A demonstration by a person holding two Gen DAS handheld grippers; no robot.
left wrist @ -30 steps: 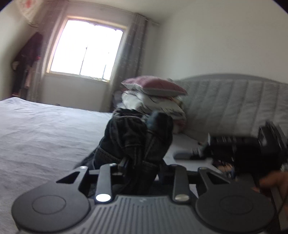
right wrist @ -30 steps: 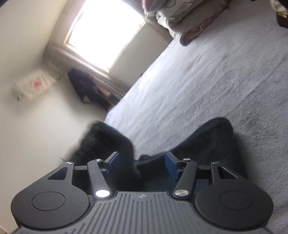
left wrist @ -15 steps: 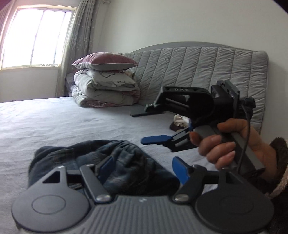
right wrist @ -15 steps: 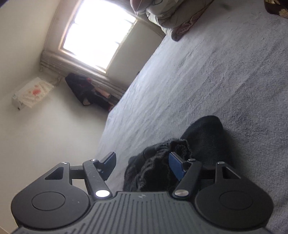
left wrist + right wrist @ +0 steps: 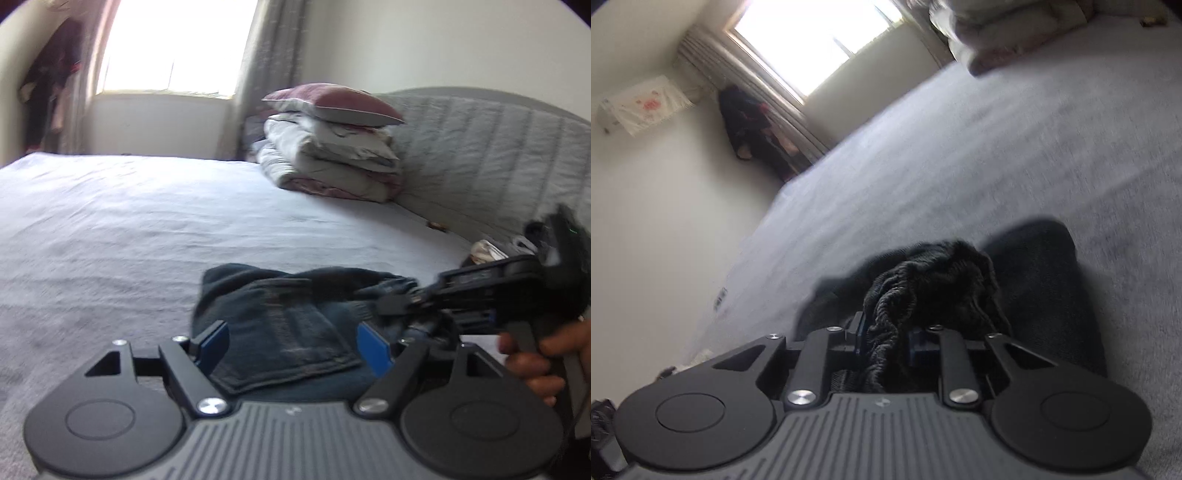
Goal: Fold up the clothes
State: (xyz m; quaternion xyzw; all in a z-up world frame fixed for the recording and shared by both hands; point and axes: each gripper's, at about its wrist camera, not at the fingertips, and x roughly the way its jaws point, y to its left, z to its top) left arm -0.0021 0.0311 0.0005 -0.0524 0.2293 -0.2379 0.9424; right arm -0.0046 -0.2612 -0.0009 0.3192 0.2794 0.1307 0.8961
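Note:
A pair of dark blue jeans lies crumpled on the grey bed. My left gripper hovers low over its near edge, open, its blue pads standing apart on either side of a denim flap without pressing it. In the left wrist view, my right gripper, held by a hand, reaches into the jeans from the right. In the right wrist view, my right gripper is closing, and a gathered ridge of the dark fabric is pinched between its pads.
Folded quilts topped by a maroon pillow are stacked against the padded grey headboard. A small crumpled item lies by the headboard. Beyond the bed are a bright window and dark hanging clothes.
The jeans, held up in my left gripper a second ago, now lie on the bed, and that gripper has opened. My right gripper's jaws have come together on a bunch of the fabric.

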